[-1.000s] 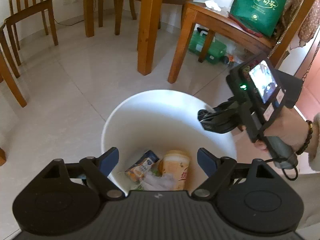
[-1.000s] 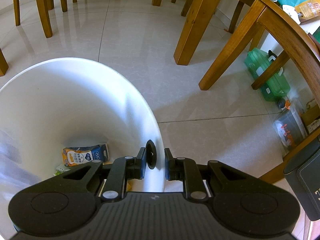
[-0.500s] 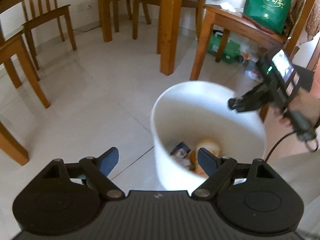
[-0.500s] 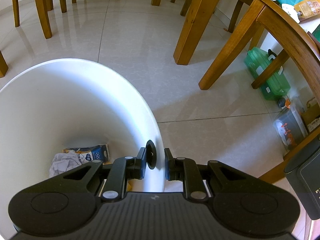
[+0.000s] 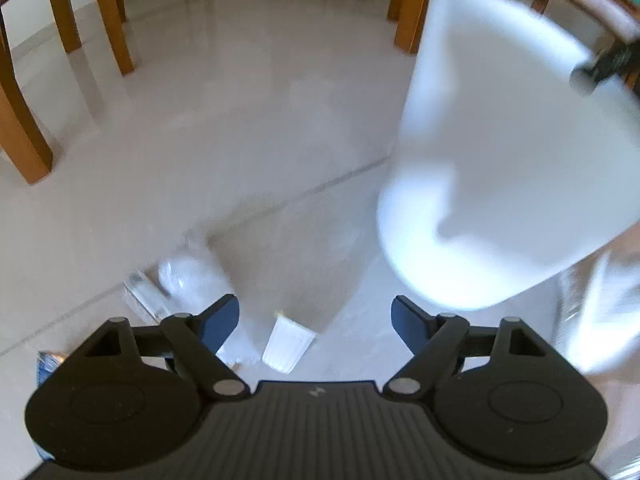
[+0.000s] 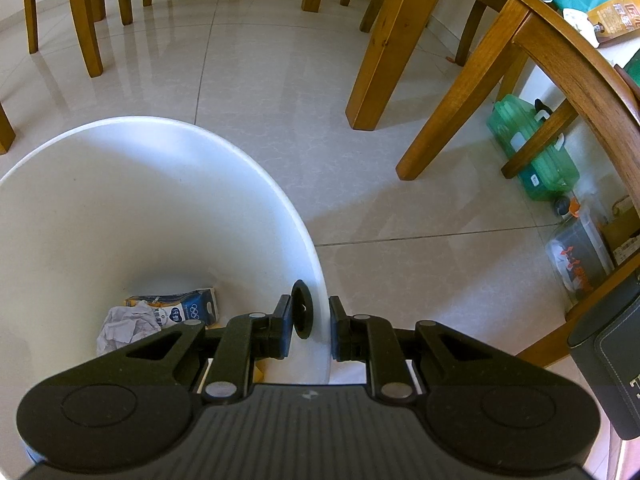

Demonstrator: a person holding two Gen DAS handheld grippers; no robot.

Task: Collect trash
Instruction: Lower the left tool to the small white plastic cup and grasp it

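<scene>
The right gripper (image 6: 310,322) has its fingers (image 6: 283,327) closed tight on the rim of the round white plastic bin (image 6: 120,208), one finger inside the wall and the other outside, with a black disc-shaped pad pressed to the inner face. In the right wrist view the bin is seen from above its mouth, over the pale glossy tiled floor (image 6: 280,100). At the bottom of the bin lie a blue and orange milk carton (image 6: 188,310) on its side and a crumpled ball of white paper (image 6: 124,326) that touches the carton's left end. Wooden chair and table legs (image 6: 380,52) stand on the floor beyond the bin, and a green plastic container (image 6: 532,152) sits under a wooden chair at the right edge. The left gripper (image 5: 314,320) hangs above the floor with its blue-tipped fingers (image 5: 220,318) spread wide and nothing between them. Its view is blurred by motion. There the white bin (image 5: 500,152) shows from the outside at the upper right, with the dark tip of the right gripper (image 5: 600,68) at its rim. On the floor just ahead of the left fingers lies a small clear plastic cup (image 5: 288,344), and beside it, to the left, a crushed clear plastic bottle (image 5: 180,280); both lie outside the bin.
</scene>
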